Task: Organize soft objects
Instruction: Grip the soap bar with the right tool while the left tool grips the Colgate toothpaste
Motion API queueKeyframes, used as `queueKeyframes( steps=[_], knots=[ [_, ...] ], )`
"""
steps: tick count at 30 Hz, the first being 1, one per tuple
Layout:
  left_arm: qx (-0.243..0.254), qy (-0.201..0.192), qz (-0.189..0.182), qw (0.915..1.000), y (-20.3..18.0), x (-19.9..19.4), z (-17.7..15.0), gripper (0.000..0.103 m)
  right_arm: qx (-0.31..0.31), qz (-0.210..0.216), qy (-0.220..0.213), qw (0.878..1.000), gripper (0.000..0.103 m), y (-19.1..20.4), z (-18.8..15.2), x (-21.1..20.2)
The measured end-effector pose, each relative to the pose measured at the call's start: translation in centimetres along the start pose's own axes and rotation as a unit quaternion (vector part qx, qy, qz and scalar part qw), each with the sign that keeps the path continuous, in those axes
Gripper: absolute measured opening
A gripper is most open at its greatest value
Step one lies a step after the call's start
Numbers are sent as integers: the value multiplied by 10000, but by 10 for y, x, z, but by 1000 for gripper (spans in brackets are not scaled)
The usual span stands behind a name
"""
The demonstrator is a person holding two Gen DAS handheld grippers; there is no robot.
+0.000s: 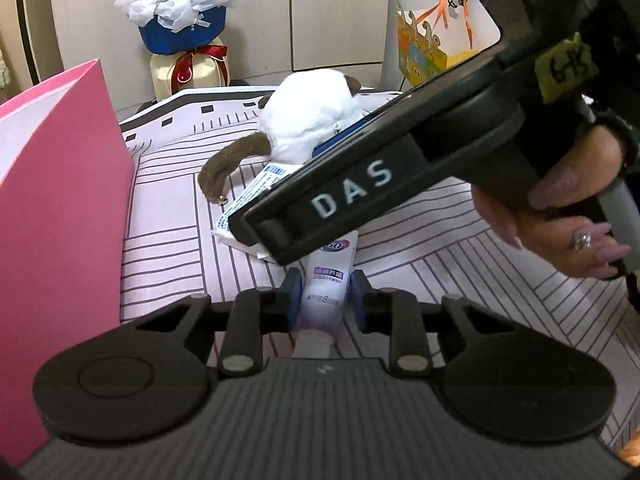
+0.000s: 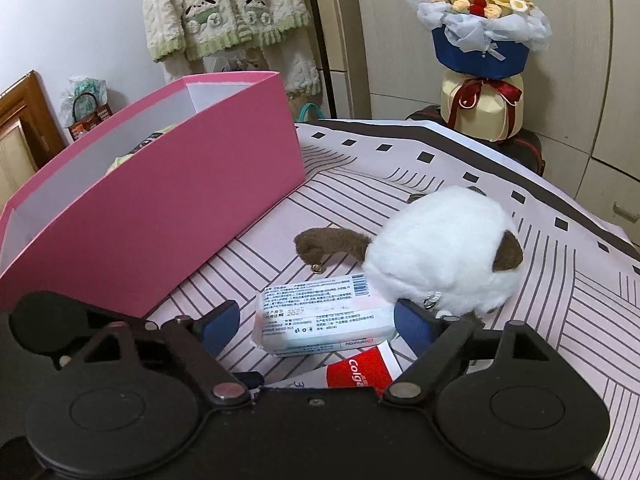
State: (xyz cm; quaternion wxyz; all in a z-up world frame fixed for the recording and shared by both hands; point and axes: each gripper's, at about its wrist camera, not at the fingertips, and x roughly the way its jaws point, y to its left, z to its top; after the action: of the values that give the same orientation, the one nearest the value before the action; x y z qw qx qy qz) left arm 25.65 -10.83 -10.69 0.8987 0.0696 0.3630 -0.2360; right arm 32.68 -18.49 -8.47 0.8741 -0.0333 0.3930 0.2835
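Gripping a white toothpaste tube (image 1: 326, 288) near its cap end, the left gripper (image 1: 325, 294) has its blue pads pressed against the tube's two sides, so the pick-up step is judged to be in hand. The tube lies on the striped cloth (image 1: 168, 216), its far end hidden under the right gripper (image 2: 316, 322). That gripper is held wide open around a wrapped tissue pack (image 2: 320, 316), a pad standing off each end and neither touching it. Just beside the pack sits a white plush cat (image 2: 436, 248), and a red toothpaste tube (image 2: 360, 372) shows under the pack's near edge. A pink box (image 2: 168, 216) stands to the left, open-topped. Next, the right jaws would need closing on the pack, and the white tube lifting clear toward the box.
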Motion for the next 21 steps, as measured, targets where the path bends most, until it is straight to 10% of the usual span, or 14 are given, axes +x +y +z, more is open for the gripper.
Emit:
queueKeyframes(
  steps=[21],
  knots=[
    [-111,-101,308,9994,-12,-18,-16,22,101,-37,50,9999,95,4,-1,1]
  ],
)
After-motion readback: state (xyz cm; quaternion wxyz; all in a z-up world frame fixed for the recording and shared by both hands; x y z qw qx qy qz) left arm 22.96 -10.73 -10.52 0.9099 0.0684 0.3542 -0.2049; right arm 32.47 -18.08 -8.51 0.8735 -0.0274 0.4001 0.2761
